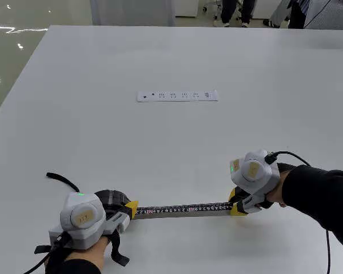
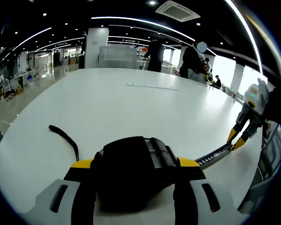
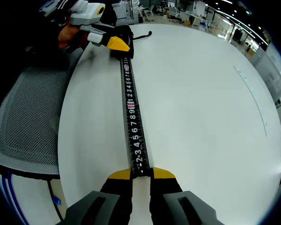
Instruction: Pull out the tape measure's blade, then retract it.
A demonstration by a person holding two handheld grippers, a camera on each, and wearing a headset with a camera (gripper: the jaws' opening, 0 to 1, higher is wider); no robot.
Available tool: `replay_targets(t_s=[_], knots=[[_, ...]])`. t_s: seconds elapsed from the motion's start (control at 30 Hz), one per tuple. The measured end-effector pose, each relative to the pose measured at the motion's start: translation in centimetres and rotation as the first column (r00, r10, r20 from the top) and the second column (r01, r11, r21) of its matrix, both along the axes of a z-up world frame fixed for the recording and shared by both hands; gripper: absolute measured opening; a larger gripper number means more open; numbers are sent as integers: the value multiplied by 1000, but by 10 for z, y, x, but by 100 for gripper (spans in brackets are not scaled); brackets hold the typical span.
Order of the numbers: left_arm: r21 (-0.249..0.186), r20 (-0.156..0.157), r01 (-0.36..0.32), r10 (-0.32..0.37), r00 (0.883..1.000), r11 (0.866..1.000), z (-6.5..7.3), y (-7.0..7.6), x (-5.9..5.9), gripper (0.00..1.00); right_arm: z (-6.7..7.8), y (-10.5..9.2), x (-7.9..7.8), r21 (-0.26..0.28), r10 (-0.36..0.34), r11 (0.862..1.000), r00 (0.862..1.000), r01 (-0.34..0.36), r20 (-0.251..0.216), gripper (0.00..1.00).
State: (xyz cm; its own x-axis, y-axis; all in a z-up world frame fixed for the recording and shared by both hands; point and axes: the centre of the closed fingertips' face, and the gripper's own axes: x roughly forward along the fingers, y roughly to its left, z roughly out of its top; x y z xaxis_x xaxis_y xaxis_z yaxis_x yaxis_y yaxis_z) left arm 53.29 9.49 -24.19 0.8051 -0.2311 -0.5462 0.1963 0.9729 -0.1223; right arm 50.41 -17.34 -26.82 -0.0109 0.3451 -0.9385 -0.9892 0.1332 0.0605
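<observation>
Far left on the wide white bench [image 1: 160,148]: thin black strap [image 1: 62,180], curved, flat on the surface, one end running toward the case. Just right of it, holds the round black plastic tape measure case [image 1: 110,200] in the grey, yellow-tipped left tongs [image 1: 128,210], jaws closed in tight against the case's two sides. In the left gripper view, same grip from behind: case [image 2: 133,159] wedged between the two yellow tips of the left tongs [image 2: 136,164], strap [image 2: 65,138] off to one side. From the case rightward, holds the dark blade [image 1: 183,209] with pale numerals drawn out, straight and low along the bench. At the blade's free end, pinches it with the matching right tongs [image 1: 237,208], jaws nearly together on the strip. In the right gripper view, blade [image 3: 132,108] running from the right tongs [image 3: 136,174] to the left tongs [image 3: 117,43], lowest numerals nearest. Beside the bench edge there, grey mesh chair seat [image 3: 28,117]. Further back, mid-bench, well apart from the tape: long white power strip [image 1: 177,96].
</observation>
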Motion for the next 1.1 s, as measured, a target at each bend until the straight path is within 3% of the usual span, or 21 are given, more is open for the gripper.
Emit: replay_targets(t_s=[1.1], knots=[[-8,-12,14,-14,1000,1000,-1,0,0,63,-3,9,0,-36,-14,999,1000,15,10,9]])
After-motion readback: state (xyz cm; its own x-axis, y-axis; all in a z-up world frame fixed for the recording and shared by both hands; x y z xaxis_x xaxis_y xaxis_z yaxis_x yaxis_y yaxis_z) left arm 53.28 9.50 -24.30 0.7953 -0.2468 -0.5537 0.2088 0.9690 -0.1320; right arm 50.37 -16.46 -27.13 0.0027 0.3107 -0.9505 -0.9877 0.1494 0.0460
